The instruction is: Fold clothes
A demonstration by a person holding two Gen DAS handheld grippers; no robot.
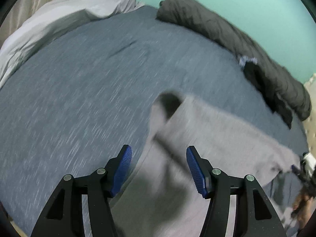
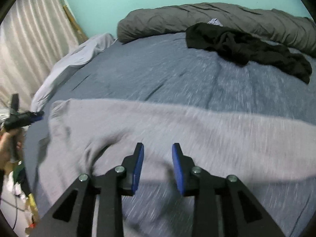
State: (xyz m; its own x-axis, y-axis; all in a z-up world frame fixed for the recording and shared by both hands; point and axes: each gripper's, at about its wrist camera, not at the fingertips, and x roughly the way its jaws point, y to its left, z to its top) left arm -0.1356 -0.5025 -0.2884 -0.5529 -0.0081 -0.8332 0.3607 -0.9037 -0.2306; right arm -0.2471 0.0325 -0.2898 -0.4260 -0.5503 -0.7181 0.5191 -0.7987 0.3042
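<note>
A light grey garment (image 2: 158,126) lies spread across the near part of the blue-grey bed; it also shows in the left wrist view (image 1: 207,130), blurred, with a dark opening at its upper end. My left gripper (image 1: 159,152) is open and empty, just above the garment's left edge. My right gripper (image 2: 158,150) is open and empty over the garment's near edge. The left gripper also shows at the left edge of the right wrist view (image 2: 29,116). A black garment (image 2: 246,45) lies crumpled at the far right of the bed.
The bed (image 2: 158,69) has a blue-grey cover. A dark grey rolled duvet (image 2: 217,17) lies along the turquoise wall. A pale sheet (image 2: 79,53) is bunched at the far left by a curtain (image 2: 29,39). Clutter lies on the floor at left (image 2: 19,187).
</note>
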